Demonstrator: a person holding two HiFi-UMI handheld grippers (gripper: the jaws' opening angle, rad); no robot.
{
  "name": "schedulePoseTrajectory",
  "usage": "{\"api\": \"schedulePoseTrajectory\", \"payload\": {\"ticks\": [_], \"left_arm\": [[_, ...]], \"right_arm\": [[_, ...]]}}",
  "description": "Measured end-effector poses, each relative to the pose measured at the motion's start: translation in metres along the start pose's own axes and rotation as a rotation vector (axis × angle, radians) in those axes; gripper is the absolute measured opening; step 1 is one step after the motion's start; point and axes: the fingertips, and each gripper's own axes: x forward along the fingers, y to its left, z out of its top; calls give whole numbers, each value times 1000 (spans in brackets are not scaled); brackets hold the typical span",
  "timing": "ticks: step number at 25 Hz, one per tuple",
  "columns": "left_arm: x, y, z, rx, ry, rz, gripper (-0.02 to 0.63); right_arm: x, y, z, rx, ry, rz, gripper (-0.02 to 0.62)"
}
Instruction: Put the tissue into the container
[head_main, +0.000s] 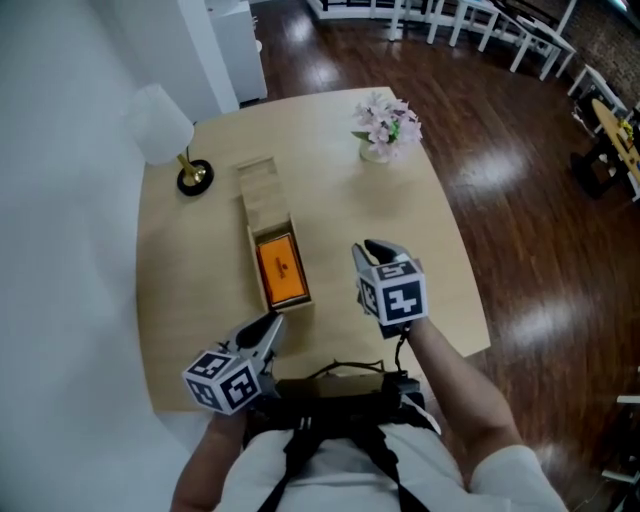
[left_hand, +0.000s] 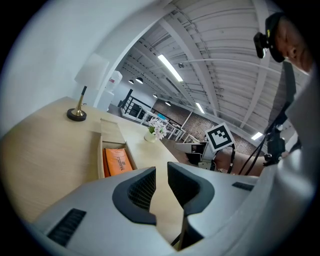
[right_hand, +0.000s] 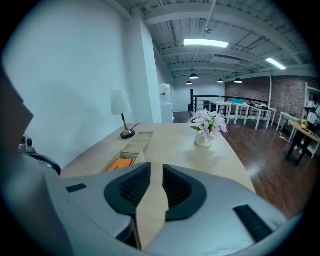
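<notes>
An orange tissue pack (head_main: 281, 270) lies inside the long wooden container (head_main: 252, 243), whose lid (head_main: 262, 185) lies open beyond it on the table. My left gripper (head_main: 268, 326) is near the table's front edge, just short of the container's near end. Its jaws stand a narrow gap apart with nothing between them (left_hand: 161, 175). My right gripper (head_main: 376, 248) hovers to the right of the container, clear of it. Its jaws also show a slim gap, and only bare tabletop is seen through it (right_hand: 156, 172). Both gripper views show the orange pack (left_hand: 118, 161) (right_hand: 119, 164) ahead on the left.
A white lamp (head_main: 160, 125) with a black base (head_main: 194, 176) stands at the far left of the table (head_main: 200, 300). A vase of pale flowers (head_main: 387, 128) is at the far right. Dark wood floor (head_main: 520, 220) surrounds the table; white furniture (head_main: 480, 20) stands farther back.
</notes>
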Motion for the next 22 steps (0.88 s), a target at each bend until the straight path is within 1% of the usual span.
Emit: {"api": "schedulePoseTrajectory", "payload": {"ticks": [1, 3, 5, 7, 11, 13, 17, 18, 22], "left_arm": [[0, -2, -1, 0, 4, 1, 77], [1, -5, -3, 3, 15, 3, 77], [2, -7, -4, 6, 20, 3, 56], [2, -9, -4, 8, 20, -1, 51], [2, -13, -5, 9, 25, -7, 50], [2, -15, -7, 14, 32, -7, 28], [0, -16, -14, 20, 51, -5, 26], [0, -15, -15, 19, 55, -3, 11], [-4, -13, -19, 16, 61, 6, 9]], "right_arm": [[-3, -3, -1, -6, 1, -6, 80], [-8, -8, -5, -13, 1, -15, 35], [-12, -13, -9, -14, 4, -18, 23], [-15, -16, -13, -10, 6, -18, 9], [-22, -23, -23, 7, 15, -11, 8], [-25, -27, -30, 19, 22, -11, 8], [-33, -37, -44, 31, 32, -28, 6], [-35, -38, -47, 37, 34, -30, 6], [-45, -41, -61, 59, 42, -31, 6]]}}
